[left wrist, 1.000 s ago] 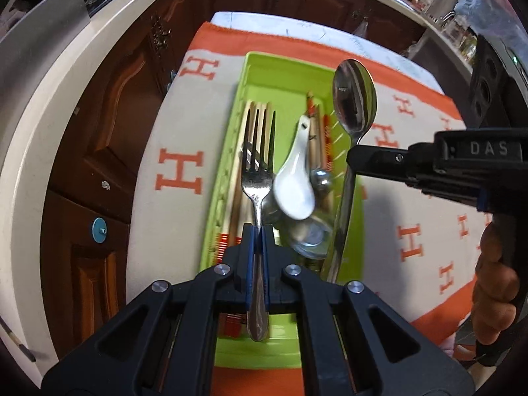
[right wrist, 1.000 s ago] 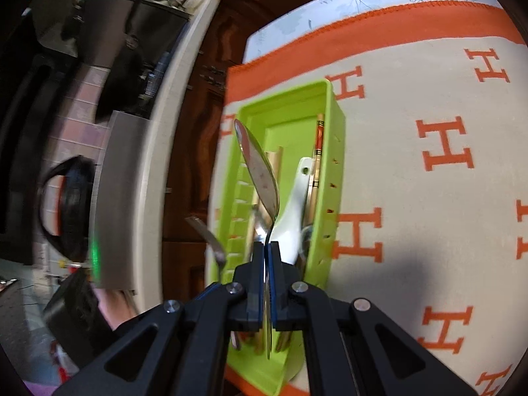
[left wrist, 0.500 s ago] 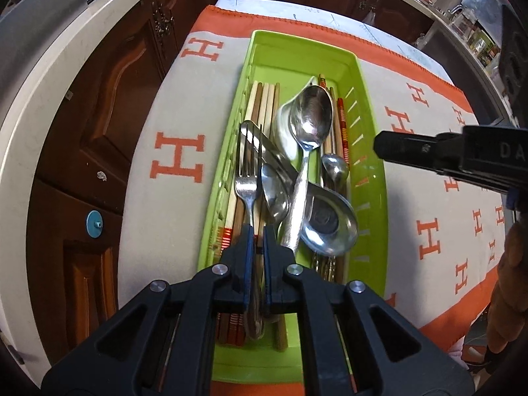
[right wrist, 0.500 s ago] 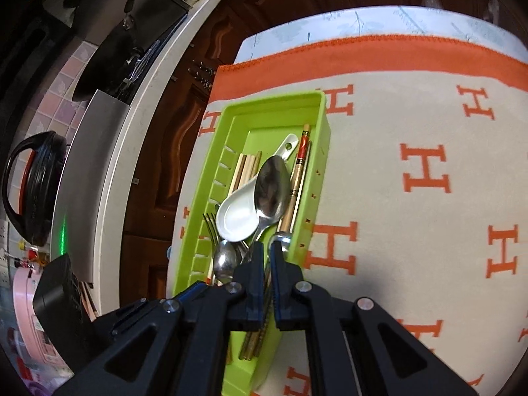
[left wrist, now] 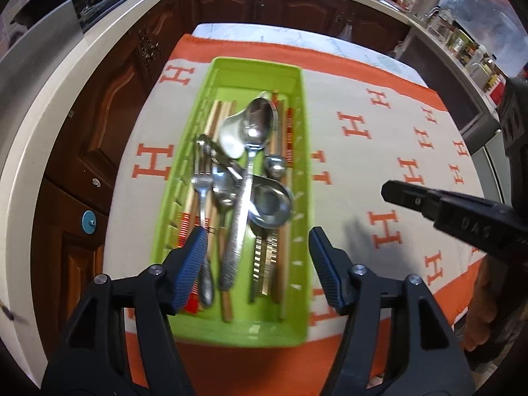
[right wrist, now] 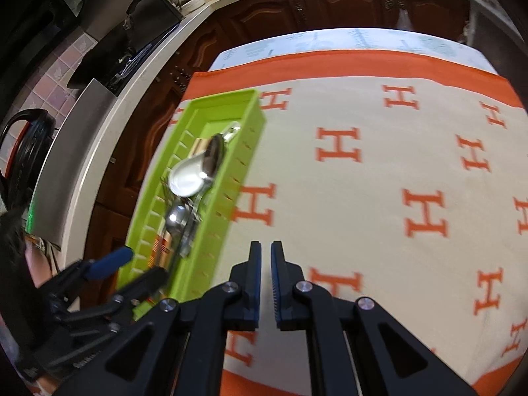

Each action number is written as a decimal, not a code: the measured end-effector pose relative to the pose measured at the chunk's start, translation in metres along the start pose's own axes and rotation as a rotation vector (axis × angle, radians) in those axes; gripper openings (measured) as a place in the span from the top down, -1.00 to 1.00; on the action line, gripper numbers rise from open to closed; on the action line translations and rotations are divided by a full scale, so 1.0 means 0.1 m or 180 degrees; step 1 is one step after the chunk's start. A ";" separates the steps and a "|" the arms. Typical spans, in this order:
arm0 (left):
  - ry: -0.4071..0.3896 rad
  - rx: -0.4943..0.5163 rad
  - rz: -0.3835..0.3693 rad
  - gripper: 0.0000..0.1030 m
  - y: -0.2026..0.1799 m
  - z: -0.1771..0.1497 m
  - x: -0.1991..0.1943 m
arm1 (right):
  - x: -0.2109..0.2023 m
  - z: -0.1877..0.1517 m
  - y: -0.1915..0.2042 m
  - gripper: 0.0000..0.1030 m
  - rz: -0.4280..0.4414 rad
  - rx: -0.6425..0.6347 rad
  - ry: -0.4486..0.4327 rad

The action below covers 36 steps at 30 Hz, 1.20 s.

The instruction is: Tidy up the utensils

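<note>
Left gripper spread wide, holding nothing, hovering over the near end of the green tray. Right gripper nearly pressed together, thin gap between the pads, nothing pinched; it sits over bare blanket with the tray off to its left.

All utensils visible lie in the tray, ahead of the left gripper's fingers. The big steel spoon lies on top, bowl at the far end, textured handle pointing back between the spread fingers. The fork sits toward the left finger, handle end just beside the left pad. The white ceramic spoon lies partly under the big spoon's bowl. A round ladle-like steel bowl sits to the right, with a smaller steel spoon beyond it. Wooden chopsticks underneath, running lengthwise.

Handling, as a judgement: steel pieces are stiff, light and smooth, likely to pivot in a pinch; best taken mid-handle, and the textured handle should hold better. The ceramic spoon looks chippable, so go gently. The pile is overlapped, so lifting one piece may drag its neighbours.
</note>
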<state>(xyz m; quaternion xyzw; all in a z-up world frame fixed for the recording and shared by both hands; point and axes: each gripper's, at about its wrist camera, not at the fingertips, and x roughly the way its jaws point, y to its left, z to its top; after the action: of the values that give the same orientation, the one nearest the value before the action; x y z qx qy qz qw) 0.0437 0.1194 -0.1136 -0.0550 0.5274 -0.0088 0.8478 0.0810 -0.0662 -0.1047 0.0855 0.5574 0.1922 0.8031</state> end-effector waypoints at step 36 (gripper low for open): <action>-0.1236 0.0060 0.0360 -0.74 -1.19 0.04 -1.64 | -1.84 -0.47 -0.06 -0.05 -0.0382 -0.0252 -0.1299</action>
<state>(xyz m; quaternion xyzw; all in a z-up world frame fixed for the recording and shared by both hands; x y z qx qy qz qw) -0.0200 0.0130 0.0466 -0.0180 0.3562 0.0447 0.9332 -0.0176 -0.1497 0.0351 0.0577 0.3793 0.1444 0.9121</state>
